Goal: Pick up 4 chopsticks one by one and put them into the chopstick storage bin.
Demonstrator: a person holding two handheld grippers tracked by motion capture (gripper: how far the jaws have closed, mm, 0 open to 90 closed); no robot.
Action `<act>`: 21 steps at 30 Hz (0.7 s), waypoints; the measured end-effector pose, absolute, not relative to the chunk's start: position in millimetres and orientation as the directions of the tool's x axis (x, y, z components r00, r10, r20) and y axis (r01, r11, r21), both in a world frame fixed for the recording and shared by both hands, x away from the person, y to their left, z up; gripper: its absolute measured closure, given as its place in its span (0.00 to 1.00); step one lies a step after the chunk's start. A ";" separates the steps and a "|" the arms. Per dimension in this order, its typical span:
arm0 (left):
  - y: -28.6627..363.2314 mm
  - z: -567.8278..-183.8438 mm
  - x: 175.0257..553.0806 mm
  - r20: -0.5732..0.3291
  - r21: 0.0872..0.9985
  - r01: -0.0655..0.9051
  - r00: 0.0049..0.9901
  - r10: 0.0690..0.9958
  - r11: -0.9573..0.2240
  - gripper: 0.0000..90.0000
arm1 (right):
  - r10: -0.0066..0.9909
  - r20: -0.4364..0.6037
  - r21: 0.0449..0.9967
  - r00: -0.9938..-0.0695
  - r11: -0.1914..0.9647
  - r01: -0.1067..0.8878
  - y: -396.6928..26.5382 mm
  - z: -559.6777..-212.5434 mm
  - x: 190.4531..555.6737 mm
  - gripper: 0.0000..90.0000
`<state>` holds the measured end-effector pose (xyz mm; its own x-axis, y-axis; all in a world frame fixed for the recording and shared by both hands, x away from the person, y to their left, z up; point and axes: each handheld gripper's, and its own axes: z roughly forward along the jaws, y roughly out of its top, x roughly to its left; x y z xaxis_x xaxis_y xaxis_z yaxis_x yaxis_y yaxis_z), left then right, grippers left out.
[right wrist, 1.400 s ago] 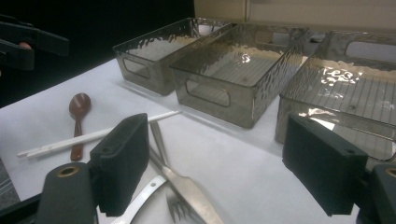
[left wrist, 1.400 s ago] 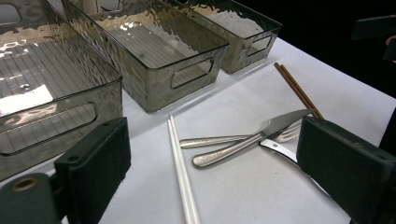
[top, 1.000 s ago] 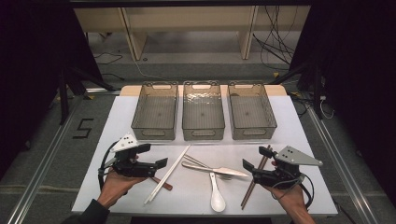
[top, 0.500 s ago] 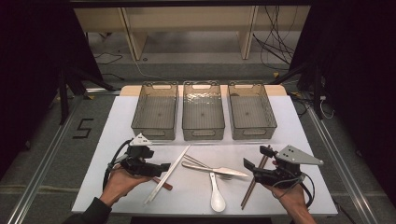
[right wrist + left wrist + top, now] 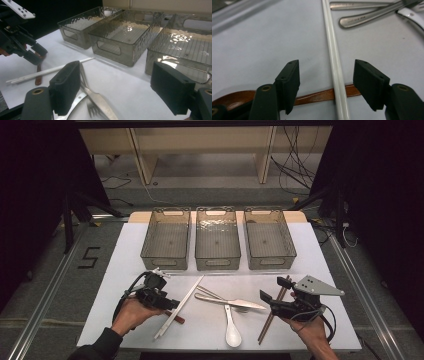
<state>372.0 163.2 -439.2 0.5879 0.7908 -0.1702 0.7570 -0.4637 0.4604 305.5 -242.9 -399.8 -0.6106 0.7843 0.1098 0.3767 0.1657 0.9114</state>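
Tabletop carries everything; white chopsticks lie across a brown spoon, between the left hand-held gripper jaws, which have just been closing without touching. Right hand-held gripper hangs open over the fork.

A big dark number 5 is marked on the grey floor, to the left of the white table. In the left gripper view, the handle of a metal fork has a small stamped word on it, but the letters are too tiny and blurred to read. No other words, numbers or signs can be read on the bins or the other things.
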 end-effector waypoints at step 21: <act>152.1 -458.7 387.5 -0.180 0.352 0.778 0.602 0.778 -0.521 0.59 | 0.778 0.115 0.911 -0.618 0.166 0.378 -242.7 -400.0 306.1 0.28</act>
